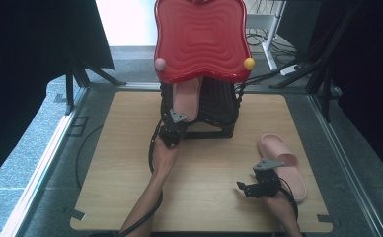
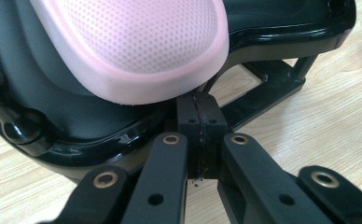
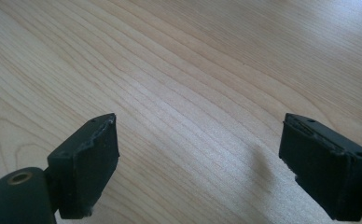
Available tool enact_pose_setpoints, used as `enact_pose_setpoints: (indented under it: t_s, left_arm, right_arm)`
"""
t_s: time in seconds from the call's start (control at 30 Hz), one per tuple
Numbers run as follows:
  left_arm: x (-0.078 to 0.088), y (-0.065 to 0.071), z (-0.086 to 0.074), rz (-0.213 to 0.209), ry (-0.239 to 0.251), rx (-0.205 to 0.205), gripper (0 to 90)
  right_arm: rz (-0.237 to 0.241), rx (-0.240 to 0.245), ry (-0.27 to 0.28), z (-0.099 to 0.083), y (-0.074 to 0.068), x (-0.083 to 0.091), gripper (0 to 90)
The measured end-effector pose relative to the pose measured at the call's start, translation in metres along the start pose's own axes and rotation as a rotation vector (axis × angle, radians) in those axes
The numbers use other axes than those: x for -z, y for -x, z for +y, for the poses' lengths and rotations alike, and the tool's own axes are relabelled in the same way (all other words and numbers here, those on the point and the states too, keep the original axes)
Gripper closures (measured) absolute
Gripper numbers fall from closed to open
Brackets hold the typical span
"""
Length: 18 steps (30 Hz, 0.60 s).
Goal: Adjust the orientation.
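A black plastic shoe rack [image 1: 214,111] with a wavy glossy red top [image 1: 199,37] is parked at the far middle of the light wooden table [image 1: 130,163], so everything else gets placed off that. A pale pink foam slipper [image 1: 187,98] is seen lying on the rack's shelf just under the red top, its heel end poking out toward the near side. The left gripper [image 1: 175,123] is held right at the rack's front, just below that heel — in the left gripper view its jaws are pressed together with nothing between them, the dotted sole of the slipper [image 2: 137,46] hanging right above the tips; whether they touch it can't be told. A second pale pink slipper [image 1: 283,165] is left flat on the table, to the right of the rack and nearer the person. The right gripper [image 1: 244,187] is kept beside that one, well apart from the rack, jaws spread wide over bare wood — nothing pinched.
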<state>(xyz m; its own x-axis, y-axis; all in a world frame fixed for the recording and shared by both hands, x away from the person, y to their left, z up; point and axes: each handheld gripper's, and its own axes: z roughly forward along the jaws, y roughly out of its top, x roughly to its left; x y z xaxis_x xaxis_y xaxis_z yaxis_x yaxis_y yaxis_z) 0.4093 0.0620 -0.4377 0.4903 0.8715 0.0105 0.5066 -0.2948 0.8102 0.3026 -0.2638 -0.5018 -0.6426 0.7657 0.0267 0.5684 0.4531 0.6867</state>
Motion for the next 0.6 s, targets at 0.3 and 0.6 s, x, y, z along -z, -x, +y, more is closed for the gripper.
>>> enact_pose_setpoints:
  t_s: [0.3, 0.6]
  left_arm:
    - [0.014, 0.001, -0.004, -0.027, -0.012, 0.003, 67.5]
    - [0.037, -0.006, -0.034, -0.091, -0.081, 0.024, 21.2]
  right_arm:
    - [0.001, -0.006, 0.009, 0.000, 0.001, 0.001, 12.3]
    - [0.004, -0.001, 0.014, 0.003, 0.001, 0.006, 11.8]
